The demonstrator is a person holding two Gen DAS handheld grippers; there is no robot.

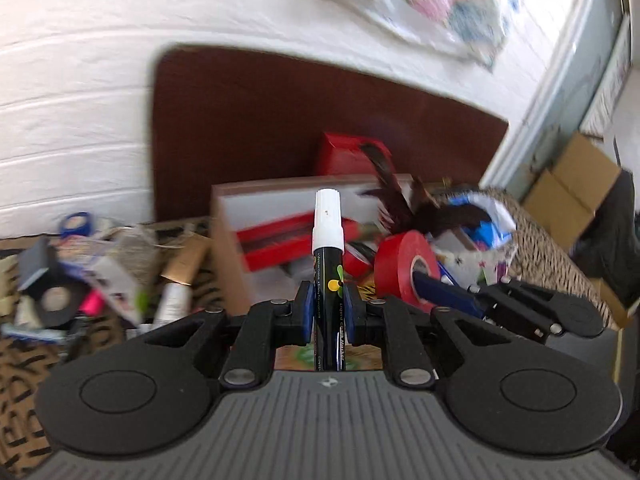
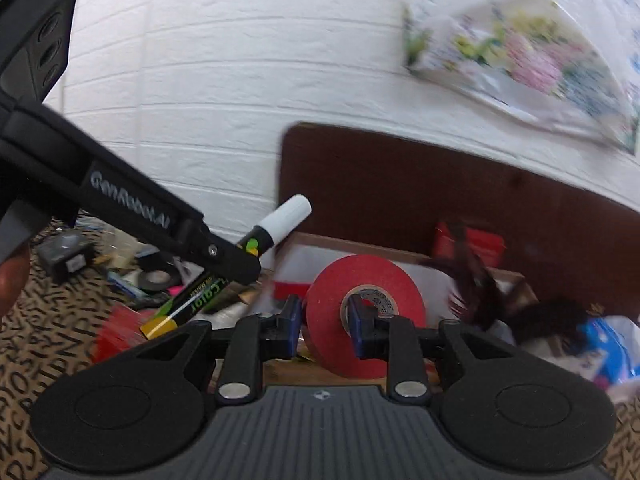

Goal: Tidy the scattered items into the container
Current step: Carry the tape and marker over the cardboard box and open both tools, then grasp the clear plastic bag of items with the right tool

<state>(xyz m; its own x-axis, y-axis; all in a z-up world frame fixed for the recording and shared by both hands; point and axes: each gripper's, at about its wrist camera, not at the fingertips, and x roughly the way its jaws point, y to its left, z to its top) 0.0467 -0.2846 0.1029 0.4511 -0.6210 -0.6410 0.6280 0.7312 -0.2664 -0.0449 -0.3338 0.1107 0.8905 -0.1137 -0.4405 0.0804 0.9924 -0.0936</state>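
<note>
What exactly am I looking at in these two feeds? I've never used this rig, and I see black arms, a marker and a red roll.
No robot arm here: a person holds a pair of hand-held tongs in each hand, with a wide-angle camera on each looking forward along its fingers.

Left camera picture: the left tongs are shut on a black chalk marker with a white cap, pointing up and away.

Right camera picture: the right tongs are shut on a red tape roll, one finger through its hole. The black bar coming in from the left is the other tongs with the marker.

Ahead is an open cardboard box with red items and dark feathers inside, probably the container. Left of it, loose clutter lies on a letter-patterned cloth. Behind is a white brick wall.
</note>
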